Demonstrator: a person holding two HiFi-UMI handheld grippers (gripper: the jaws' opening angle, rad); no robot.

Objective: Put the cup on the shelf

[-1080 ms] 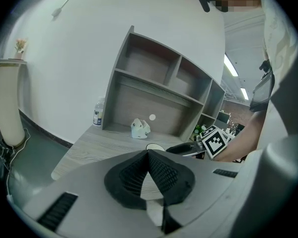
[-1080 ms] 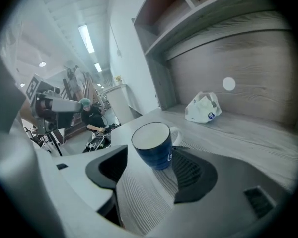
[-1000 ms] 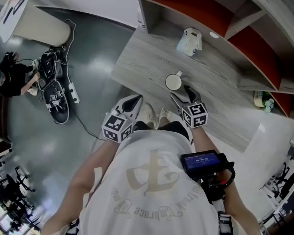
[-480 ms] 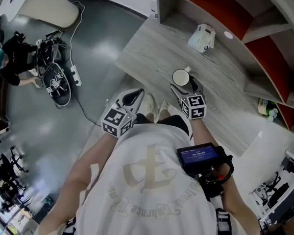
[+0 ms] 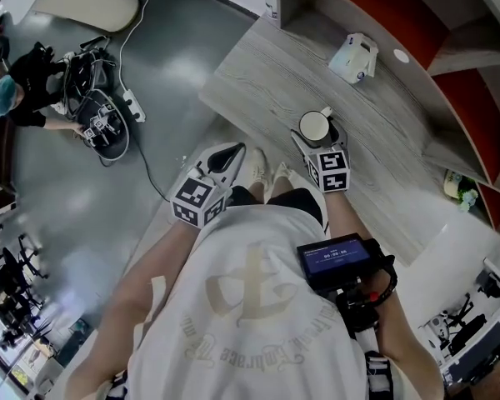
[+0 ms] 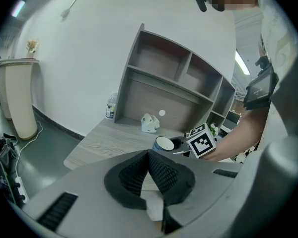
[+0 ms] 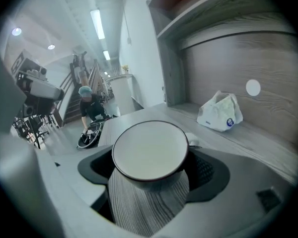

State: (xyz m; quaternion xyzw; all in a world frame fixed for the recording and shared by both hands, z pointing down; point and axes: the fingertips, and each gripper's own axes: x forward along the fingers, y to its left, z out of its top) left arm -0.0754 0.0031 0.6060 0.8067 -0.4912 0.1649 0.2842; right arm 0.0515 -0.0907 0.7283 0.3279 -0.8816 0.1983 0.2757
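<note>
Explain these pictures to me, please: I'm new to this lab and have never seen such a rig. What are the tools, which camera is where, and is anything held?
There is no robot here. A person holds a hand-worked two-jaw gripper in each hand, and the cubes with square markers are parts of those grippers. The top-down picture comes from a camera on the person's head. The other two come from cameras riding on each gripper, looking along its jaws. On the grey wood-grain desk stand a round white-lined cup and a crumpled white bag, in front of a grey shelf unit. The left gripper is shut and empty. The right gripper has just been opening its jaws. They now stand open around the cup, which rests on the desk and is not gripped.
</note>
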